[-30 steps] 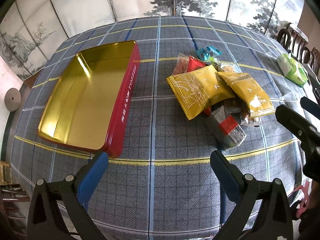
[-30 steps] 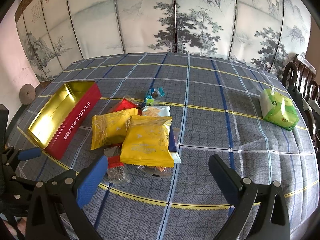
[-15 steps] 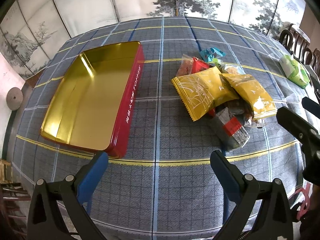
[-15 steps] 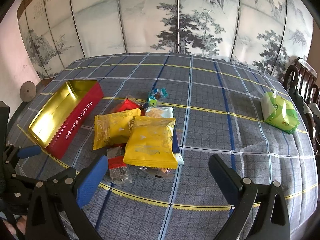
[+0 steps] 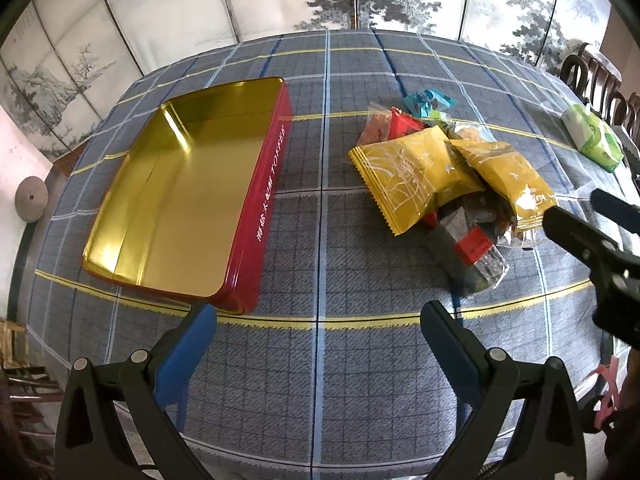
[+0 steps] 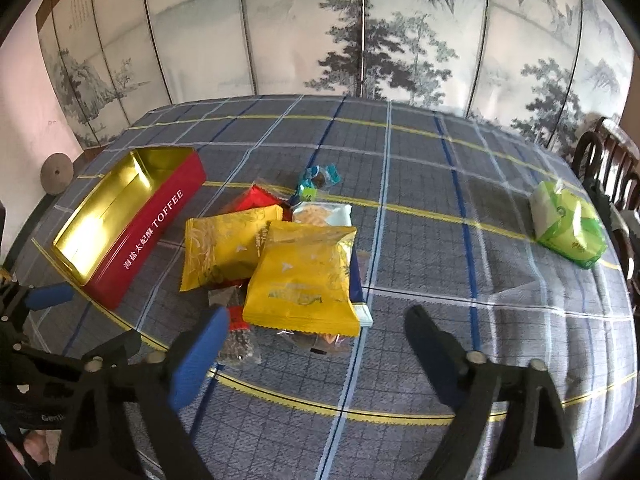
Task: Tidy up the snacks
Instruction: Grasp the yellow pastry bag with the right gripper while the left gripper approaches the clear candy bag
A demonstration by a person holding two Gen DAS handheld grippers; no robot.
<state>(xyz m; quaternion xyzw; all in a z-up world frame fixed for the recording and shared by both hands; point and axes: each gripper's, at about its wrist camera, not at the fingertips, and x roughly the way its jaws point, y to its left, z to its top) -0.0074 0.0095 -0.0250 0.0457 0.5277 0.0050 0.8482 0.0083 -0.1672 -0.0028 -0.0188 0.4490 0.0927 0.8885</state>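
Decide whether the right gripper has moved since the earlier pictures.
Yes. In its own view the right gripper has edged nearer the front yellow snack packet, which shows larger beside the fixed red toffee tin; its jaws have just been closing, holding nothing.

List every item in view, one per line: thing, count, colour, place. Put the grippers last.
tin: one, red outside, gold inside, open, nothing in it, left of the pile.
yellow packets: two, overlapping on top of the pile.
other snacks: several, red, teal, clear, partly hidden under the yellow ones; exact count unclear.
tissue pack: one, green and white, far right.
tablecloth: one, grey-blue plaid.
folding screen: ink landscape, behind.
chairs: dark wood, right edge.
left gripper: open, holding nothing.
right gripper: open, jaws just narrowing, holding nothing.
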